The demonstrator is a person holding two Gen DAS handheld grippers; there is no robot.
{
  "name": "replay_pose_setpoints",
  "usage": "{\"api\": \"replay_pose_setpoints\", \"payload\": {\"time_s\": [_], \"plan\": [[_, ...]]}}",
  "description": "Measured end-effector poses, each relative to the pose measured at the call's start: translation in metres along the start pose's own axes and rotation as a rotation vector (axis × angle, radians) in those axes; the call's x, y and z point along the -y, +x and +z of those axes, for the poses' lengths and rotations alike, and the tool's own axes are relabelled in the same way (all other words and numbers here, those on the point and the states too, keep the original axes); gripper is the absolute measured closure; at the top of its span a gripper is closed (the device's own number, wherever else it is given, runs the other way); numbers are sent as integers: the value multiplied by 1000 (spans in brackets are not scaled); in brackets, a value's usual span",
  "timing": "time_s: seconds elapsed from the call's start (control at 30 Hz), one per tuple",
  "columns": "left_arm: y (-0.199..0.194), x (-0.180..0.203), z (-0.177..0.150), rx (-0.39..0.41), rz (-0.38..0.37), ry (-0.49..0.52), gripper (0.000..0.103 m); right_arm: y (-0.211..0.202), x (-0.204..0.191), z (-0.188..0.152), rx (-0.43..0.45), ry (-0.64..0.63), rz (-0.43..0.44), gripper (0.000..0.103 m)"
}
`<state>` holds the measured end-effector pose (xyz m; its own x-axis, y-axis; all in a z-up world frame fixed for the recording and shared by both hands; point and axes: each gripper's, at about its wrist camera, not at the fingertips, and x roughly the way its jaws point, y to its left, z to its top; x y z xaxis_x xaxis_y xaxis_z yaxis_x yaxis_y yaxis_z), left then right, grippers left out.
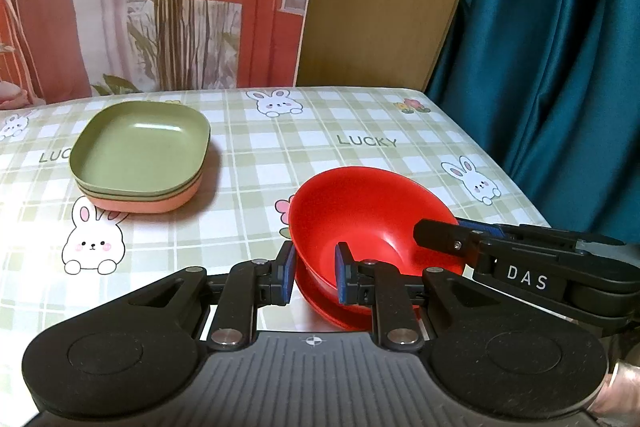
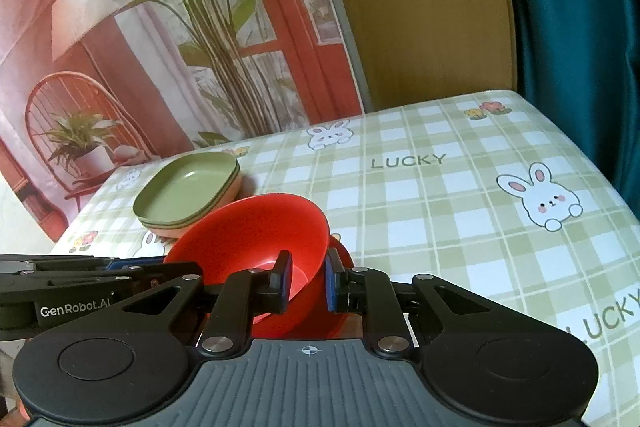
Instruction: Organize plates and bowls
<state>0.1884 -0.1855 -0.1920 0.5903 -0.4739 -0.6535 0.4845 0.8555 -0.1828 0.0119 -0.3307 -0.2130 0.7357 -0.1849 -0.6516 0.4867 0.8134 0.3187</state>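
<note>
Above a second bowl (image 1: 320, 307), red bowl (image 1: 368, 211) pinched by both hand-held grippers (image 1: 314, 269) (image 2: 306, 277).

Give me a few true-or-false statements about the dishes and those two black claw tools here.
1. The top red bowl sits tilted over another red dish. True.
2. The green plate lies at the bottom of its stack. False: it is on top, with a pink plate lowest.
3. Both the left gripper and the right gripper have a finger on each side of the bowl's rim. True.
4. The plate stack touches the red bowl. False: bare tablecloth lies between them.
</note>
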Motion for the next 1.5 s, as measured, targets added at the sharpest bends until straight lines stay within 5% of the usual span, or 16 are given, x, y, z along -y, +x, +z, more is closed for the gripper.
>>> {"api": "replay_pose_setpoints", "payload": {"time_s": [1.5], "plan": [[17,-4,-10,-69,9,-30,80,13,5,-8,-11,-34,-21,83]]}}
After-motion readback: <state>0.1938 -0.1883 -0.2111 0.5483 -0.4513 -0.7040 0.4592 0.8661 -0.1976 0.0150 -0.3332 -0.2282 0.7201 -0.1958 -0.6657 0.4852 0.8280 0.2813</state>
